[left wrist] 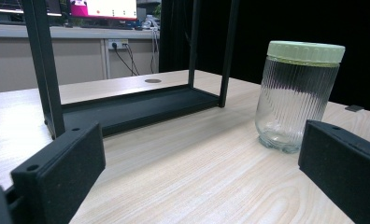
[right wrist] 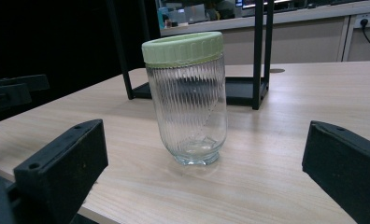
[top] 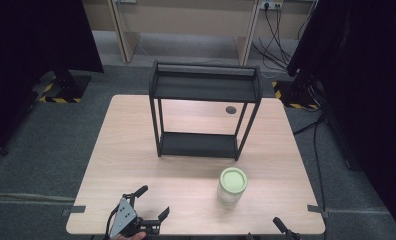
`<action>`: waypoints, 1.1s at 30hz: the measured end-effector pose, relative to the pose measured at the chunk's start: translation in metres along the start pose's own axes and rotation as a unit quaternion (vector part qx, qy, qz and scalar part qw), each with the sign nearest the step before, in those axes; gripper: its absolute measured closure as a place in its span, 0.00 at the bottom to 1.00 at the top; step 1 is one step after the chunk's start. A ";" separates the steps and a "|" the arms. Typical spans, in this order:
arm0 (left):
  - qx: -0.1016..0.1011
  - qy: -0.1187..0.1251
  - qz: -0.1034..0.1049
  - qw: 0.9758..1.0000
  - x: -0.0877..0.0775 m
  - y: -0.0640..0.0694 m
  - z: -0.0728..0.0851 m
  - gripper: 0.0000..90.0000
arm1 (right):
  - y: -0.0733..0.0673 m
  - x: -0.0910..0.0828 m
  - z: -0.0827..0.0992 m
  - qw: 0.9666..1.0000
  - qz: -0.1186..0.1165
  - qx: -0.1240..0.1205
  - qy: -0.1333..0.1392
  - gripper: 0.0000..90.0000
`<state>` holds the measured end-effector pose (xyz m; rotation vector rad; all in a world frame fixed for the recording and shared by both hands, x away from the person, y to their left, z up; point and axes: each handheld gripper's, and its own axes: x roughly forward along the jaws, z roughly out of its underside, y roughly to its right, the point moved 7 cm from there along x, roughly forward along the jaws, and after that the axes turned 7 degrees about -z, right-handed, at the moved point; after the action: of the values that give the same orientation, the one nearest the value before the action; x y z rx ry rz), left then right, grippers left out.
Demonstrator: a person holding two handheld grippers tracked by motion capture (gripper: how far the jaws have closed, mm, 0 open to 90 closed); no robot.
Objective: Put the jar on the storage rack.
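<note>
Pale wood table (top: 136, 150), grey carpet (top: 46, 150), black rack (top: 204, 107), jar (top: 232, 186) (green-lidded), left gripper (top: 152, 202) and right gripper (right wrist: 206, 186) both spread

A black two-tier metal rack (top: 204, 110) is standing upright toward the far side of the pale wooden table (top: 136, 150). A ribbed glass jar (top: 232, 187) with a light green lid (top: 233, 179) is sitting upright nearer the front, apart from the rack's right front leg.
</note>
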<state>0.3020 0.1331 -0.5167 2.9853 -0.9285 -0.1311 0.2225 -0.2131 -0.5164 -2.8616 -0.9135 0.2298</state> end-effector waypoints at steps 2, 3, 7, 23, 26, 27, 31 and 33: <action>0.000 0.000 0.000 1.000 0.000 0.000 0.000 0.00 | 0.000 0.001 0.000 1.000 0.000 -0.001 0.000 0.01; 0.000 0.000 0.000 1.000 0.000 0.000 0.000 0.00 | 0.000 0.001 0.000 1.000 0.000 -0.001 -0.001 0.01; 0.001 0.000 0.001 1.000 0.000 0.000 0.000 0.00 | 0.001 0.004 0.000 1.000 0.002 -0.005 -0.004 0.01; 0.002 -0.002 0.002 1.000 0.001 0.001 0.001 0.00 | 0.005 0.015 0.001 1.000 0.012 -0.018 -0.010 0.01; 0.001 -0.002 0.003 1.000 0.001 0.001 0.001 0.00 | 0.006 0.017 0.001 1.000 0.014 -0.020 -0.011 0.01; 0.001 -0.002 0.003 1.000 0.001 0.001 0.001 0.00 | 0.006 0.018 0.001 1.000 0.014 -0.021 -0.011 0.01; 0.002 -0.003 0.004 1.000 0.002 0.002 0.001 0.00 | 0.006 0.022 0.001 0.999 0.018 -0.025 -0.013 0.01; 0.001 -0.004 0.003 1.000 0.002 0.002 0.002 0.00 | 0.007 0.023 0.000 0.999 0.019 -0.025 -0.012 0.01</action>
<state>0.3026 0.1306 -0.5185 2.9856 -0.9402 -0.1417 0.2446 -0.2053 -0.5204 -2.9306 -0.8836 0.2491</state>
